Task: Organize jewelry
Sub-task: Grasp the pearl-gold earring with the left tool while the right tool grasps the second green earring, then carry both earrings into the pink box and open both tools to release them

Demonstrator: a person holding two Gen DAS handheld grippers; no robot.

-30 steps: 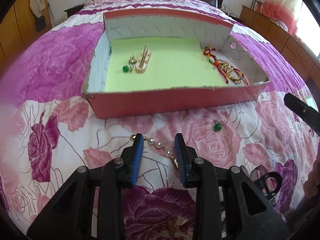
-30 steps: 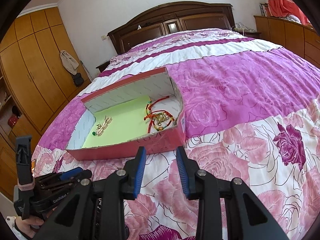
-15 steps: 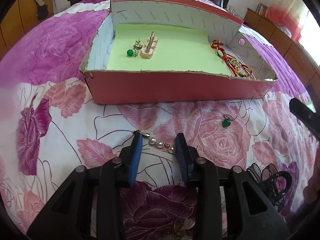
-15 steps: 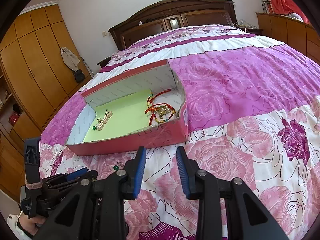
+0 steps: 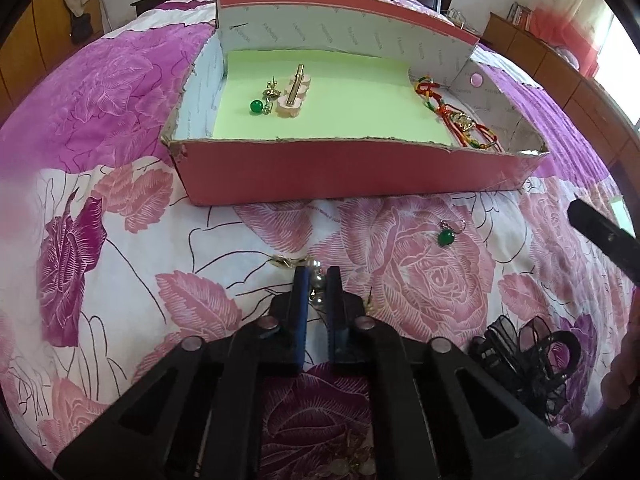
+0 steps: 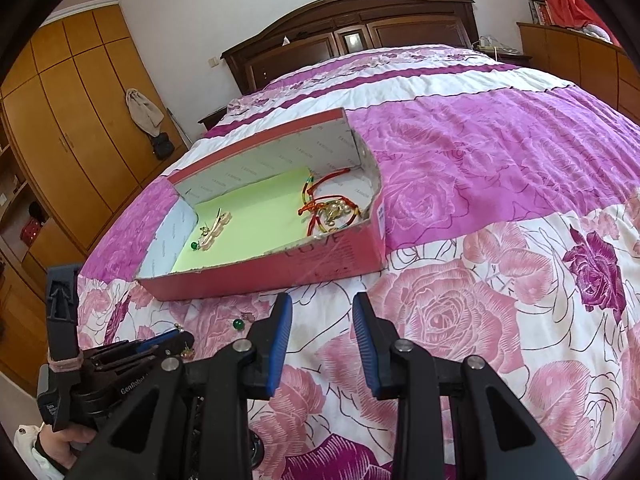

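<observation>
A pearl bracelet (image 5: 287, 261) with a gold clasp lies on the floral bedspread just in front of a red box (image 5: 340, 172). My left gripper (image 5: 317, 274) is shut on its pearls, low over the cover. From the right wrist view the left gripper (image 6: 176, 338) shows at lower left, held by a hand (image 6: 60, 440). A green bead earring (image 5: 445, 237) lies loose on the bed to the right. My right gripper (image 6: 322, 312) stands open over the cover with nothing between its fingers, short of the red box (image 6: 280, 268).
Inside the box on green paper lie a green earring (image 5: 256, 107), a pink hair clip (image 5: 294, 92) and a red corded bracelet (image 5: 460, 120). A black lace hair tie (image 5: 524, 352) lies at lower right. Wooden wardrobes and a headboard ring the bed.
The left jaws stood apart around the pearl bracelet and have now closed on it. The right gripper has kept its place and its opening.
</observation>
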